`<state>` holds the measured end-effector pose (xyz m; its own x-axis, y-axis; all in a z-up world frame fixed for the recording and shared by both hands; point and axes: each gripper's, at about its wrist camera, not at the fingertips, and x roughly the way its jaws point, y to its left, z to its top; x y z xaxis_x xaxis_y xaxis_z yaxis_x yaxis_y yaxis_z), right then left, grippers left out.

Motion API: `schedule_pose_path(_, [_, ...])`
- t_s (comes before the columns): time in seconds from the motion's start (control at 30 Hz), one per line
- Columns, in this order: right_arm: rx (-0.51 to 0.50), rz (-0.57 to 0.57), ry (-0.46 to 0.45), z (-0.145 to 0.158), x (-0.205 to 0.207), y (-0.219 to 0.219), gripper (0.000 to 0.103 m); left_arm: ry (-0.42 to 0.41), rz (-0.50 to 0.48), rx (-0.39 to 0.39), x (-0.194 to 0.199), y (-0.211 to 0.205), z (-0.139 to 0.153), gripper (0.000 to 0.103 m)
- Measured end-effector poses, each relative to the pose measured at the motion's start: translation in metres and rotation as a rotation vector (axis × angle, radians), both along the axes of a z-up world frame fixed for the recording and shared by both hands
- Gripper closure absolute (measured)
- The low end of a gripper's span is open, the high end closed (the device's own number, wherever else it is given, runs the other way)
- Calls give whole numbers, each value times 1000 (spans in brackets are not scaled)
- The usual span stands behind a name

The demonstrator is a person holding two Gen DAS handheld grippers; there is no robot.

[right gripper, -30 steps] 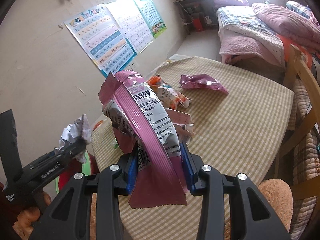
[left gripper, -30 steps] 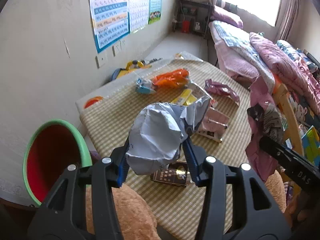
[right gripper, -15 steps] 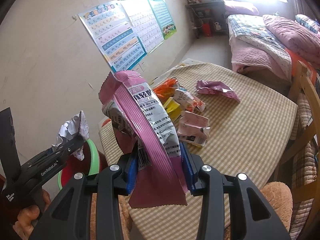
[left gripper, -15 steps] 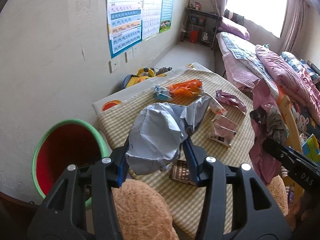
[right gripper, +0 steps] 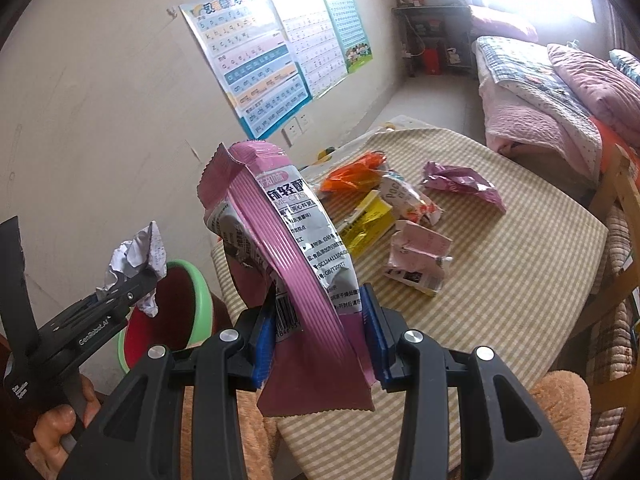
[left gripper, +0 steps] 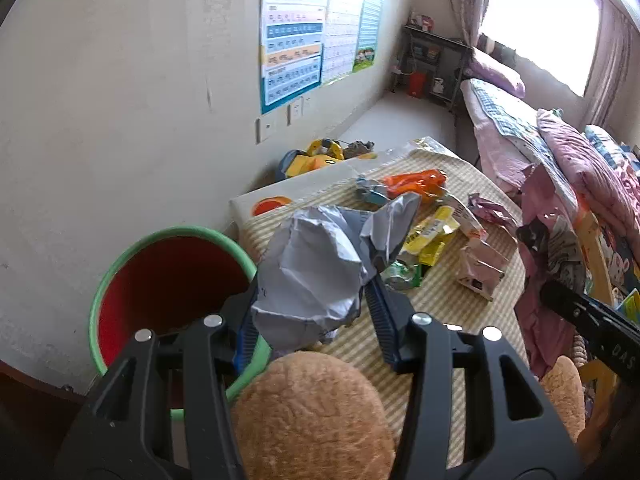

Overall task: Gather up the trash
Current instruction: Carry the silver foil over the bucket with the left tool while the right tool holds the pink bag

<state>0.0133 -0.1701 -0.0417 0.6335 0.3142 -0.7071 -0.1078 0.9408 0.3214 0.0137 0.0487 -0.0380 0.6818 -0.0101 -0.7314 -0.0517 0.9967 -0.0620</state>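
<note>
Nearest, a tan plush [left gripper: 316, 412] sits below the left gripper [left gripper: 312, 304], whose jaws are clamped on a crumpled paper [left gripper: 316, 276] beside the bin [left gripper: 120, 272], a red tub with a green rim against the wall. Likewise the right gripper [right gripper: 320, 336] has its jaws clamped on a pink wrapper [right gripper: 296, 264], held upright above the near edge of the bench [right gripper: 520, 280]. Farther out, orange, yellow and pink wrappers [right gripper: 400, 216] lie scattered on the checked cloth. Beyond stand posters [right gripper: 264, 76] and a bed [right gripper: 540, 92].
</note>
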Motion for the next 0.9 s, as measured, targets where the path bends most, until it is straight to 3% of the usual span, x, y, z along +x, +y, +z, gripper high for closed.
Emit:
schedule_pose_path(0.43, [-21, 141, -52, 15, 16, 62, 65, -17, 94, 25, -9, 38, 4, 56])
schedule_pose_path(0.9, [-48, 231, -50, 13, 30, 114, 65, 33, 216, 3, -20, 92, -13, 56])
